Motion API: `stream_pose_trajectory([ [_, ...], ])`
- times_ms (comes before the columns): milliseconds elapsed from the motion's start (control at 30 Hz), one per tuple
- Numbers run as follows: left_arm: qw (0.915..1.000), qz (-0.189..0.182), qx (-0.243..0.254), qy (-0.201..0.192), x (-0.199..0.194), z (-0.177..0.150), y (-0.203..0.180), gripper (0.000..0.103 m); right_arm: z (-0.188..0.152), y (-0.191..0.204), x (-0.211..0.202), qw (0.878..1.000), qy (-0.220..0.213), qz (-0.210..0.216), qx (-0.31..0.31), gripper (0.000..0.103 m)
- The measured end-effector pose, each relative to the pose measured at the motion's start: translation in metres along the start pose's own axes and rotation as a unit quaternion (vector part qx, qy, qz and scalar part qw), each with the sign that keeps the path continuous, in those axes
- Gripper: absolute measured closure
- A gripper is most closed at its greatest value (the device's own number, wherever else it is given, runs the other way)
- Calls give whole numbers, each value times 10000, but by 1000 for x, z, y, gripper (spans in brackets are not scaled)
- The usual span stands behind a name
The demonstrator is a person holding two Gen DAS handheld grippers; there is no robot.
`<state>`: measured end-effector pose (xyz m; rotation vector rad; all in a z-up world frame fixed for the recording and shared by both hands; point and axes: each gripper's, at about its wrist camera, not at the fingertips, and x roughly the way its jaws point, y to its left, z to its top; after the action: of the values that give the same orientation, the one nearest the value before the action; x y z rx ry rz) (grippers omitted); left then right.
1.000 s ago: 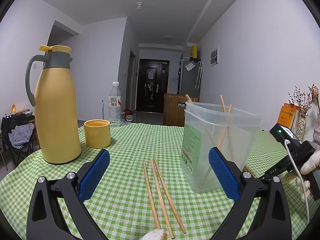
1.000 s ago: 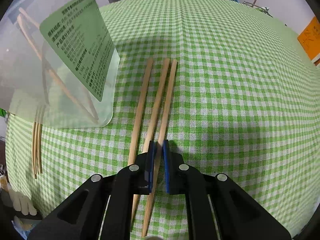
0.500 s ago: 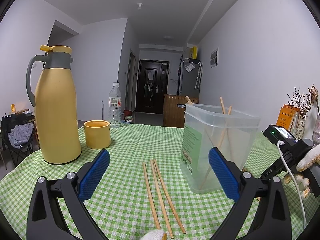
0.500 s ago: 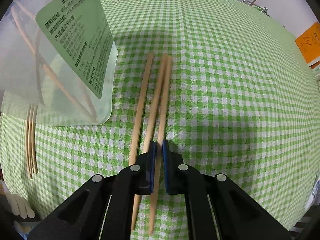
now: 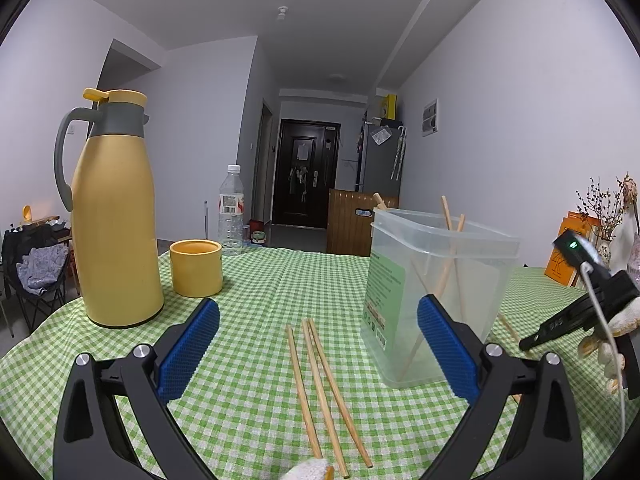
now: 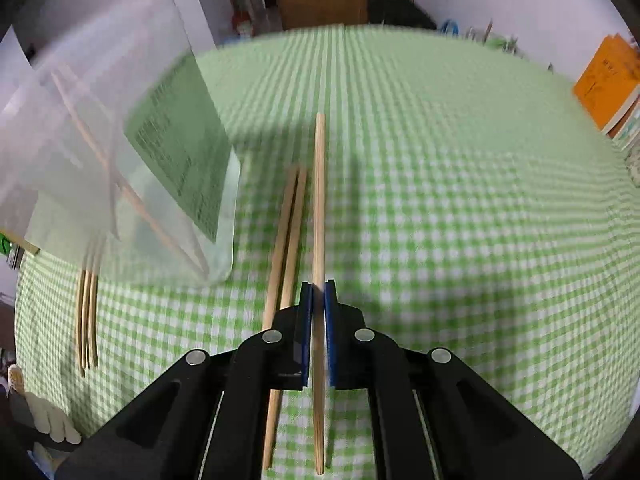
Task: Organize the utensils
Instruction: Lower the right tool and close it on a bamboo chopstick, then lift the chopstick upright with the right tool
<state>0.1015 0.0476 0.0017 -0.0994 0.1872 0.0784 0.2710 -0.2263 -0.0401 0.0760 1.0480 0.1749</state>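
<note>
Your right tongs (image 6: 318, 312), clamped on one chopstick (image 6: 319, 200), have just lifted it off the worktop (image 6: 460, 220) away from the two left lying there (image 6: 289, 232), so the clear tub (image 6: 120, 140) comes next, while your left tongs (image 5: 318, 344) hang open.

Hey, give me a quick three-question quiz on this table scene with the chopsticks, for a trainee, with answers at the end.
1. True or false: the right tool is shut on a single chopstick.
2. How many loose chopsticks lie on the cloth just beside that held one?
3. What does the left tool hold? A) a cup B) nothing C) a bottle
Key: 1 true; 2 two; 3 B.
</note>
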Motion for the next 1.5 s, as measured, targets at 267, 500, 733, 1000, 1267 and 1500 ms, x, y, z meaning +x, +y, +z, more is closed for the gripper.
stream_pose_trajectory([
  [267, 10000, 25, -28, -13, 1, 0, 2, 7, -31, -25, -51, 9857, -1673, 163, -143, 97],
  [500, 10000, 74, -38, 44, 4, -1, 4, 7, -59, -4, -86, 9551, -2944, -8, -325, 97],
  [733, 9999, 88, -57, 117, 7, -2, 5, 7, -84, 5, -91, 9338, -3525, -239, -563, 97],
  [1000, 9996, 73, -91, 247, 14, -2, 7, 7, -89, 10, -90, 9173, -3927, -315, -585, 97],
  [1267, 9993, 80, -86, 356, 18, -4, 6, 7, -96, 10, -90, 9137, -4025, -260, -495, 97],
  [1500, 9987, 97, -114, 491, 23, -4, 7, 7, -96, 9, -90, 9143, -4016, -214, -474, 97],
])
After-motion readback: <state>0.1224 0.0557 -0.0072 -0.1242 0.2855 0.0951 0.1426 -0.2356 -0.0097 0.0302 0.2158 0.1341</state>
